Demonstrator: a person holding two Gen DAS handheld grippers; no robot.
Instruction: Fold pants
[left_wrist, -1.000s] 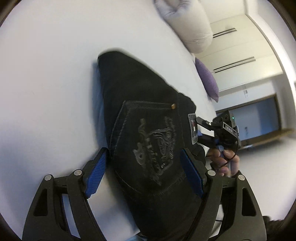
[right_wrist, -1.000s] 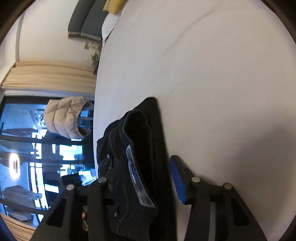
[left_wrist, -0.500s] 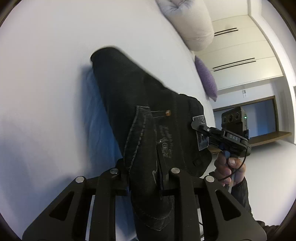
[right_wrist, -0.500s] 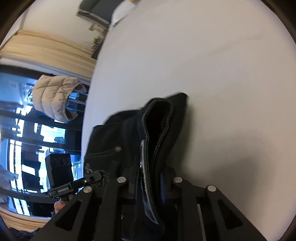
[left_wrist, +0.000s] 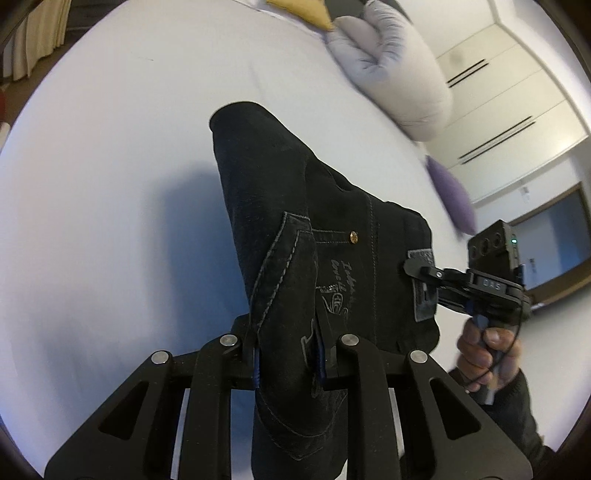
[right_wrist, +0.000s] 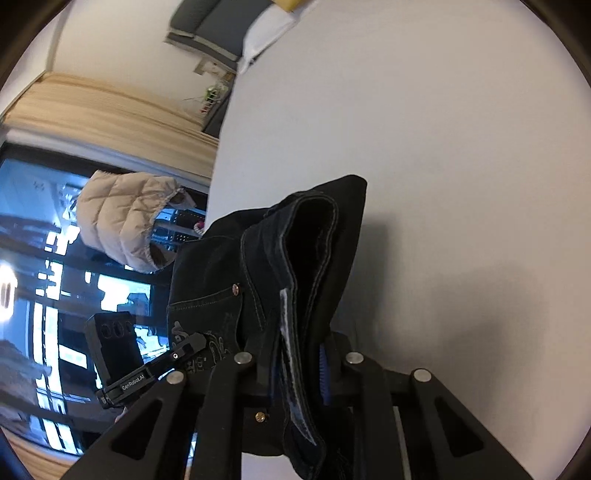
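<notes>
White bed sheet (left_wrist: 110, 184) fills the left wrist view: our left claw (left_wrist: 291, 363), wide apart a sec ago, is now clamped on the black pants (left_wrist: 295, 229) at the pocket, lifting them off the bed w/ a shadow under, so the fold grab looks done; only here we see pillows (left_wrist: 391, 70) and the right claw (left_wrist: 424, 271) pinching the waistband patch. Right wrist view: right claw (right_wrist: 295, 365) also gripping pants, showing the doubled waistband edge & a window w/ a beige puffer jacket (right_wrist: 125, 221).

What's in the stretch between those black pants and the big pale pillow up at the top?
Only bare white bed sheet separates the black pants from the pale pillow; the left wrist view shows it.
</notes>
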